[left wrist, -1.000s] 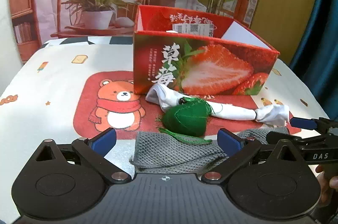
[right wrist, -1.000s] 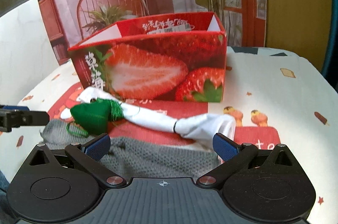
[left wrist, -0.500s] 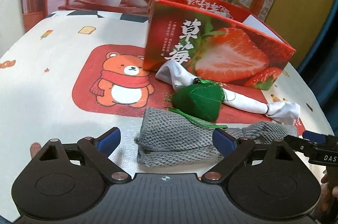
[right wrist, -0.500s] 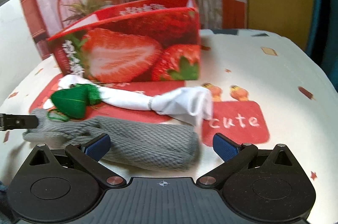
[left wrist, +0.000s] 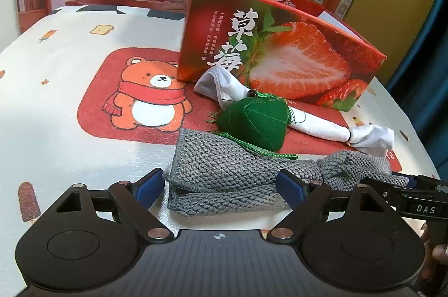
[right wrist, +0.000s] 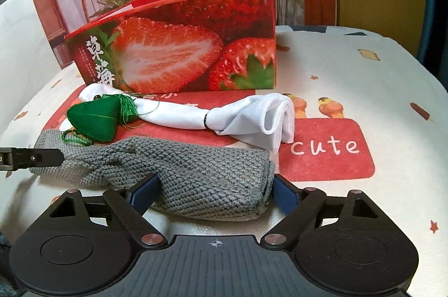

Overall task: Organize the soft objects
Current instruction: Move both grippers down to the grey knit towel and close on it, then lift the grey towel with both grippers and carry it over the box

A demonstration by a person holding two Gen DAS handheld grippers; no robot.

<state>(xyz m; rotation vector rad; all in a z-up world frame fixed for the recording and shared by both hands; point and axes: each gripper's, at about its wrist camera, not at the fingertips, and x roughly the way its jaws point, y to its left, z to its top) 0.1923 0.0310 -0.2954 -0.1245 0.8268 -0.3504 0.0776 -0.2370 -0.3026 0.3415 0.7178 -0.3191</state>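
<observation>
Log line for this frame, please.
left gripper: closing around gray knit cloth | right gripper: closing around it | strawberry box: behind

One box [left wrist: 282, 50], printed with strawberries, is counted on the table. Three soft items are counted before it: one grey knitted cloth [left wrist: 224, 179], one green pouch [left wrist: 254, 120] and one white cloth roll [left wrist: 316, 126]. Two grippers are counted, a left [left wrist: 221, 186] and a right [right wrist: 215, 192], each with two blue pads. One tablecloth [left wrist: 70, 151] is recorded, bearing one bear print [left wrist: 151, 95].
</observation>
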